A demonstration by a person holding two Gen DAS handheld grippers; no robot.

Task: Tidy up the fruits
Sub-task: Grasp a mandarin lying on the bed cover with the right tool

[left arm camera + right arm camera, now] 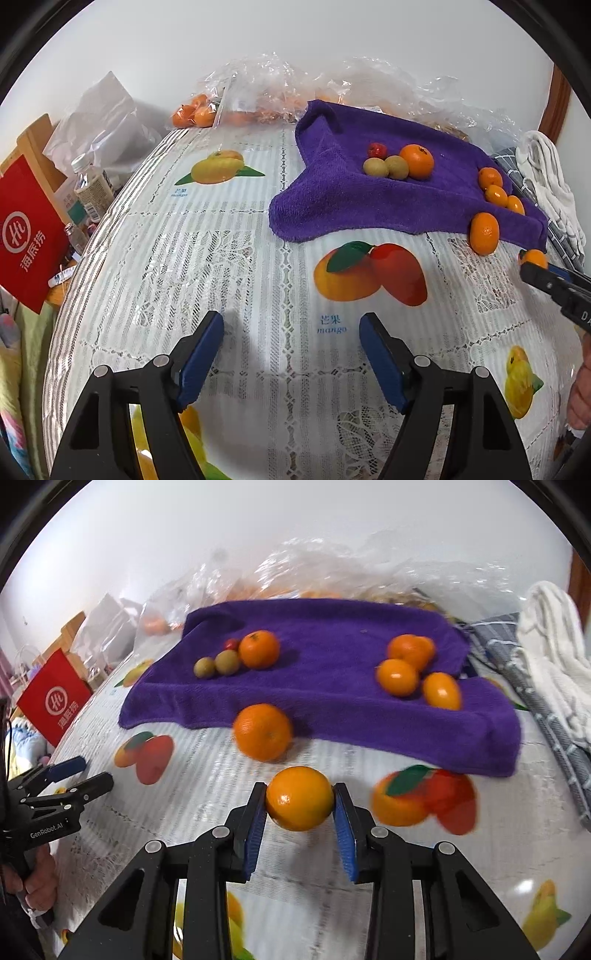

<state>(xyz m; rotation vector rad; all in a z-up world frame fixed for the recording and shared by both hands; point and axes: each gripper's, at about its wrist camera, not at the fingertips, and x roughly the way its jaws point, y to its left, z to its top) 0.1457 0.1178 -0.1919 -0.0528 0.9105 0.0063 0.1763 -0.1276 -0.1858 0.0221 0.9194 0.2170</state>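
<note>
My right gripper (300,797) is shut on an orange (299,798) and holds it just above the tablecloth; it also shows at the right edge of the left wrist view (533,260). A purple towel (332,642) lies ahead. On it sit one orange (258,649), two brown-green kiwis (216,664) and a small red fruit (232,644) at the left, and three oranges (413,666) at the right. Another orange (263,732) rests on the cloth at the towel's front edge. My left gripper (291,354) is open and empty over the tablecloth.
Clear plastic bags (258,85) with more oranges lie behind the towel. A grey checked cloth and a white cloth (550,657) lie at the right. A red bag (26,232) and bottles (92,188) stand off the table's left edge.
</note>
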